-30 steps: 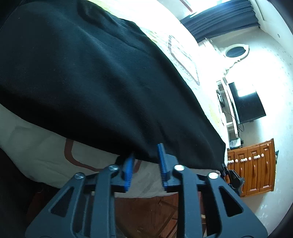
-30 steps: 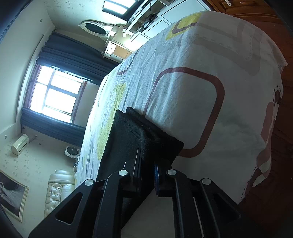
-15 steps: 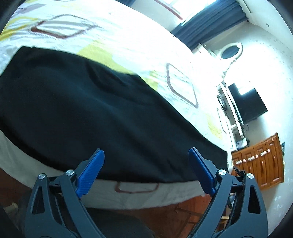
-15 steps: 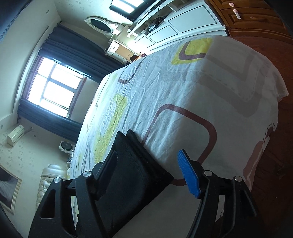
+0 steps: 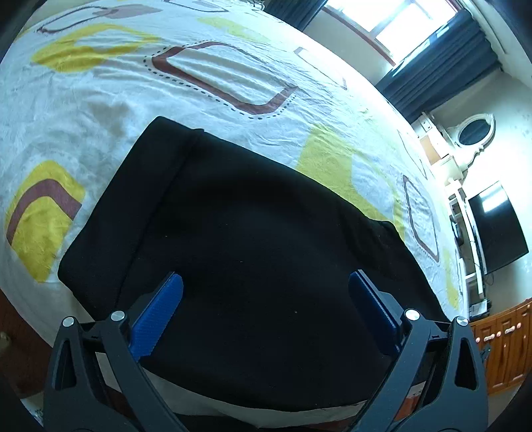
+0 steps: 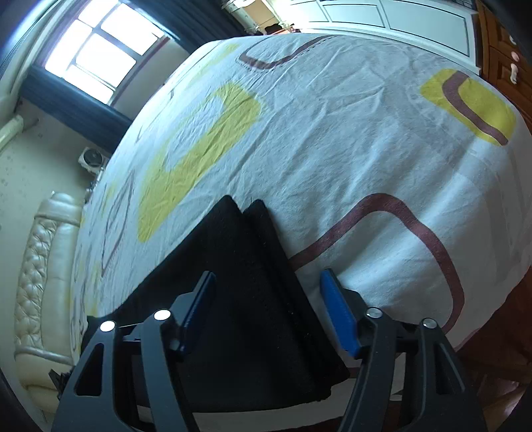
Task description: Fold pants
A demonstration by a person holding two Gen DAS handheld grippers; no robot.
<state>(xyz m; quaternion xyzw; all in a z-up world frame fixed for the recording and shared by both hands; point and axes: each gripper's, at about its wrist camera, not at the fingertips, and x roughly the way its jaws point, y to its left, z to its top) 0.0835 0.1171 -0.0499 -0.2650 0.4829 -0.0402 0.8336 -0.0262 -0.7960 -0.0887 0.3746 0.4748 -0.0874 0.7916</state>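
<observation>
Both grippers have let go of the pants [image 5: 252, 252], which a second ago they pinched at the hem. The left gripper [image 5: 266, 299] now hovers with jaws opening wide, nothing between the pads. The right gripper [image 6: 266, 299], jaws half apart and closing, frames the folded end [image 6: 252, 266] untouched. The pants lie folded across the bed [image 5: 232, 83] at lower centre.

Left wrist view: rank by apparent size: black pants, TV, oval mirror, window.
1. black pants, by far.
2. TV.
3. window and oval mirror: look similar, the window is cropped, so unranked. Pants are nearest, inflating them.
</observation>
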